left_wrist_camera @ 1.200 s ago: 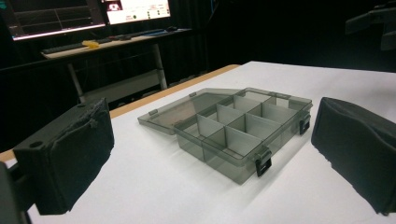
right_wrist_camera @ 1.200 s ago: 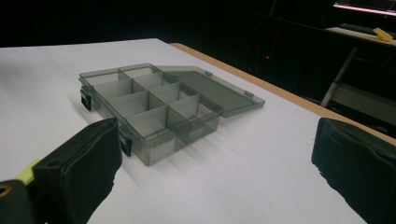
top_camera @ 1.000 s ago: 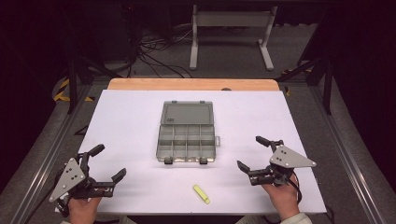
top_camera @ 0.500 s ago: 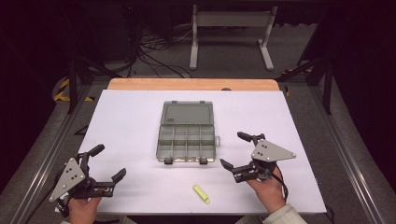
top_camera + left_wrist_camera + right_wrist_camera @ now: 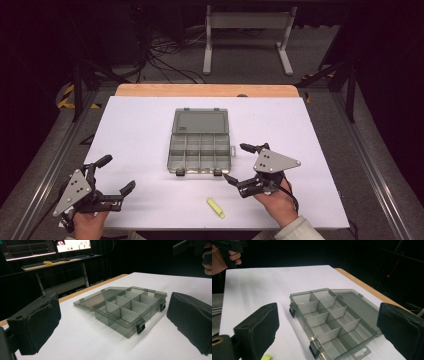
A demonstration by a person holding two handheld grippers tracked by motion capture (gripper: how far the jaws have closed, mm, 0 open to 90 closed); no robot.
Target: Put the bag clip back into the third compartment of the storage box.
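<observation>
Both tongs gape wide, empty — right gripper (image 5: pixel 244 164) nearest our yellow marker (image 5: pixel 216 208) at the table's (image 5: pixel 130 125) front edge. Light, stiff, slippery: we'd pinch its middle, across the barrel.

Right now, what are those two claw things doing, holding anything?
Left gripper: open, holding nothing.
Right gripper: open, holding nothing, beside the open box.

White table (image 5: pixel 140 130), open grey compartment box (image 5: pixel 200 141) (lid flat), yellow-green marker (image 5: pixel 216 208) near front edge
</observation>
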